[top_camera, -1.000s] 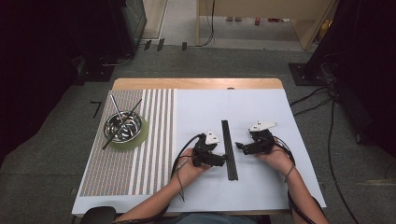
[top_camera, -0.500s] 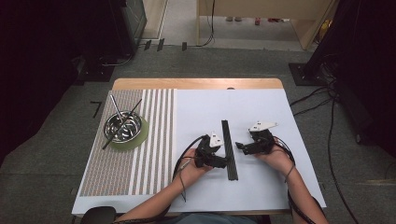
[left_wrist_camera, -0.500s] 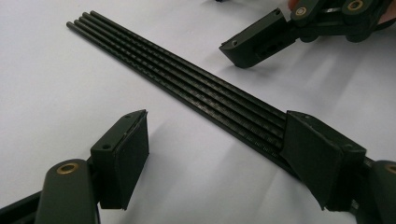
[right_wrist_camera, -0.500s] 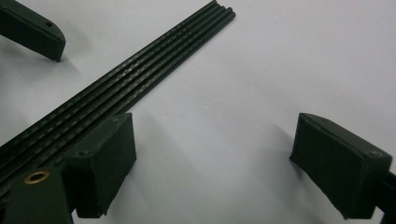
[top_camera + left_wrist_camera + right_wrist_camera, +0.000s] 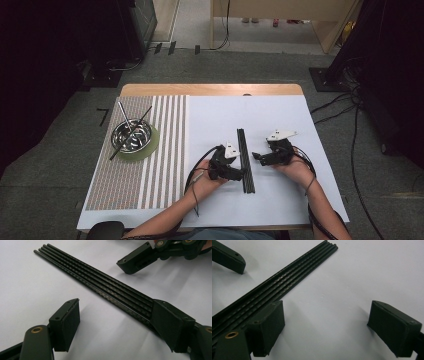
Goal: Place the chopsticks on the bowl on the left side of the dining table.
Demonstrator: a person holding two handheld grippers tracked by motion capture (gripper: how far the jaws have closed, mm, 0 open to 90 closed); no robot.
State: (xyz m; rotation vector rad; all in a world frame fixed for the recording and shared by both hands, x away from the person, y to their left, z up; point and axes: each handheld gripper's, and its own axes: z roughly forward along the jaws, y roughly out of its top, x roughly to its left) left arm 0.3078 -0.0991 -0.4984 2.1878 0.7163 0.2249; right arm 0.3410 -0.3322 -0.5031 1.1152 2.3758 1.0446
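I am keeping both grippers low on the white sheet of the table (image 5: 300, 115), one on each side of the bundle of black rods (image 5: 245, 159) lying flat between them. The left gripper (image 5: 239, 174) is holding its jaws wide, one jaw resting against the rods' near end. The right gripper (image 5: 258, 157) is holding its jaws wide too, gripping nothing, just beside the rods.
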